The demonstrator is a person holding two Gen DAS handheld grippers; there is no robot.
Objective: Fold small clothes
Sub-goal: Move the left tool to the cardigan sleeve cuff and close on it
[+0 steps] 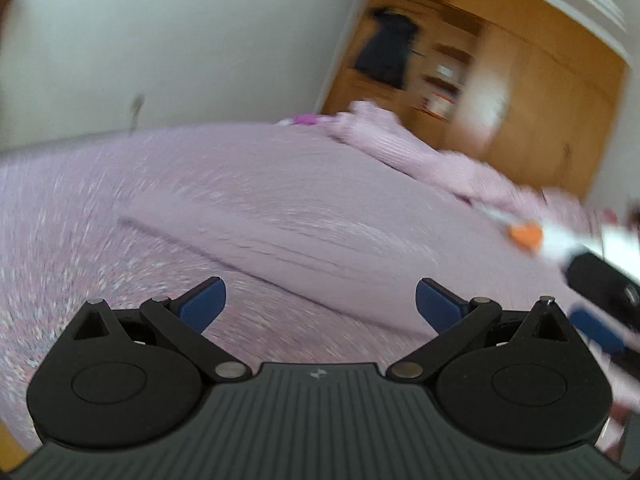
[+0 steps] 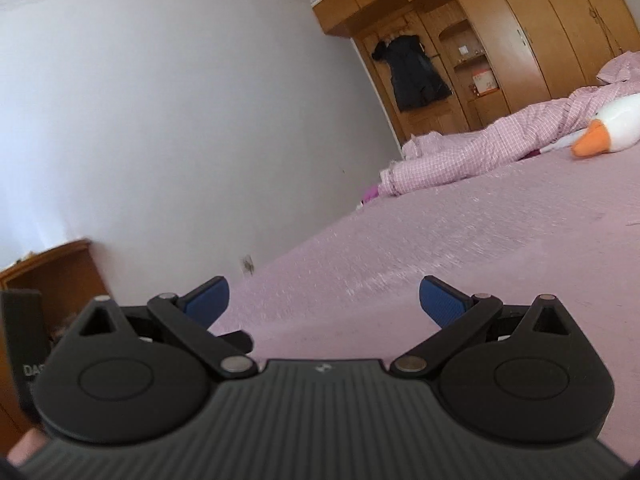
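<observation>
Pink bedspread (image 2: pixel 460 248), goose plush (image 2: pixel 612 128), wooden wardrobe (image 2: pixel 500 40), hanging dark garment (image 2: pixel 416 76)

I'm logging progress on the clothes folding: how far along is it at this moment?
Done: a pale purple cloth lies flat on the bed with straight edges, apparently folded, though blur hides detail. In hand: nothing; the left gripper and right gripper are both open and empty. Left: the pink checked garment near the goose toy is still rumpled.
</observation>
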